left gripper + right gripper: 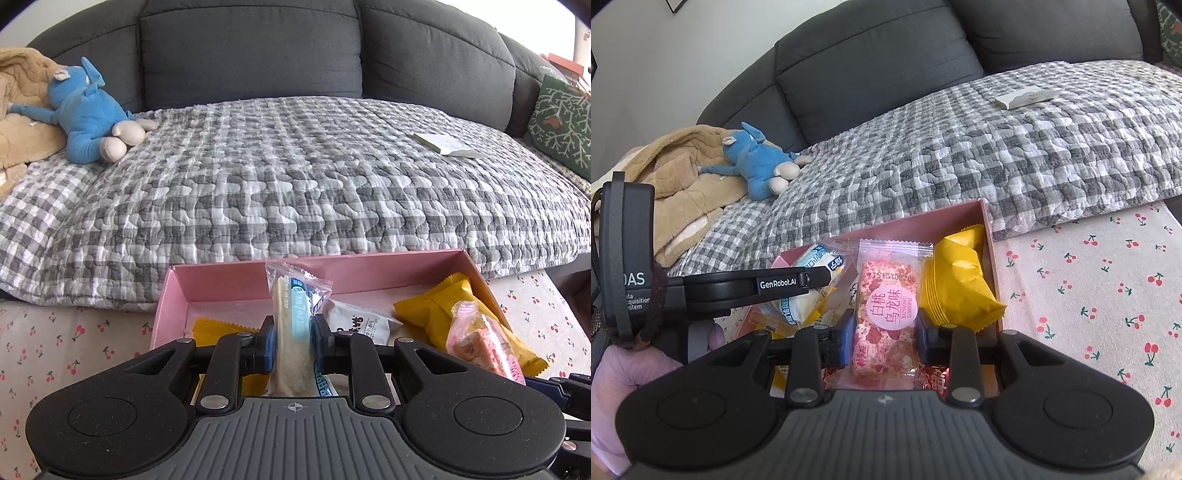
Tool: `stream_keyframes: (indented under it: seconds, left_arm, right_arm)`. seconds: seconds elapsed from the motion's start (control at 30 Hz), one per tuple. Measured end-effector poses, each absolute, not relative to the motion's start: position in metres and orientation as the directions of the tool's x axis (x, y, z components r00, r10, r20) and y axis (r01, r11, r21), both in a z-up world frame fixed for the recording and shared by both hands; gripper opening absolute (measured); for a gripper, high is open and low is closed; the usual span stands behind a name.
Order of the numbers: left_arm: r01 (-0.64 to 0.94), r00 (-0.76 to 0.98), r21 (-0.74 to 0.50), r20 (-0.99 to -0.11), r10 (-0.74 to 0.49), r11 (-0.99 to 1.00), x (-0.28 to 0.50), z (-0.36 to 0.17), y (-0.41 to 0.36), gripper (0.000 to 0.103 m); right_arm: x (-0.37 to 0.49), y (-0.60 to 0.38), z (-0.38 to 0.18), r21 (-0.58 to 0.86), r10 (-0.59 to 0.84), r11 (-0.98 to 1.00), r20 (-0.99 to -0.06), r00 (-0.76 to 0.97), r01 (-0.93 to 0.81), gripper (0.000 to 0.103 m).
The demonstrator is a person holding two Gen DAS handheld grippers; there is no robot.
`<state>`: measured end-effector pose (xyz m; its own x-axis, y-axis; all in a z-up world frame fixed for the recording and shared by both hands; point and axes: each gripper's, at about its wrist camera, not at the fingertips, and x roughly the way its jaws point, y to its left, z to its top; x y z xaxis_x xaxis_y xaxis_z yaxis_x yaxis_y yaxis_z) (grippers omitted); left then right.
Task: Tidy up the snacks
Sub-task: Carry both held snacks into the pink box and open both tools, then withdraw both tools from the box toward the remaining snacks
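Observation:
My left gripper (292, 341) is shut on a white and blue snack packet (295, 325), held upright over the pink box (236, 275). My right gripper (882, 334) is shut on a pink snack bar packet (886, 302), also above the pink box (988, 236). The pink packet also shows in the left wrist view (484, 343). The left gripper's packet shows in the right wrist view (816, 291) under the left gripper's finger. In the box lie a yellow packet (443, 310), another yellow packet (218, 328) and a white packet (364, 323).
The box sits on a cherry-print tablecloth (1108, 295) in front of a grey sofa with a checked quilt (295, 177). A blue plush toy (88, 114), a beige blanket (683, 181), a white flat box (447, 146) and a green cushion (561, 125) lie on the sofa.

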<state>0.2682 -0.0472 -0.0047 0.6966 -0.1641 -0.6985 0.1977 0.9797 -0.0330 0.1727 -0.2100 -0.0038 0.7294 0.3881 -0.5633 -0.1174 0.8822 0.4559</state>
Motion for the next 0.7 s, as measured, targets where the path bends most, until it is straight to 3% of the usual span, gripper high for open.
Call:
stream_keyframes:
  seconds: [0.07, 0.1, 0.17, 0.37, 0.7]
  left_arm:
    - [0.206, 0.699, -0.048, -0.692, -0.181, 0.977, 0.266, -0.004, -0.046, 0.026]
    - [0.207, 0.702, -0.049, -0.688, -0.183, 0.977, 0.265, -0.004, -0.045, 0.03]
    - [0.213, 0.716, -0.042, -0.673, -0.185, 0.976, 0.26, -0.002, -0.045, 0.051]
    - [0.23, 0.725, -0.033, -0.661, -0.194, 0.973, 0.247, 0.007, -0.043, 0.066]
    - [0.259, 0.729, -0.027, -0.65, -0.214, 0.966, 0.205, 0.018, -0.03, 0.08]
  right_arm:
    - [0.174, -0.211, -0.004, 0.459, 0.388, 0.881, -0.557, 0.734, -0.117, 0.033]
    - [0.173, -0.211, -0.004, 0.458, 0.385, 0.881, -0.555, 0.738, -0.115, 0.039]
    - [0.172, -0.213, -0.002, 0.459, 0.386, 0.88, -0.548, 0.742, -0.12, 0.046]
    - [0.167, -0.214, 0.007, 0.453, 0.378, 0.884, -0.547, 0.747, -0.115, 0.052]
    - [0.14, -0.214, 0.026, 0.367, 0.315, 0.924, -0.565, 0.763, -0.109, 0.075]
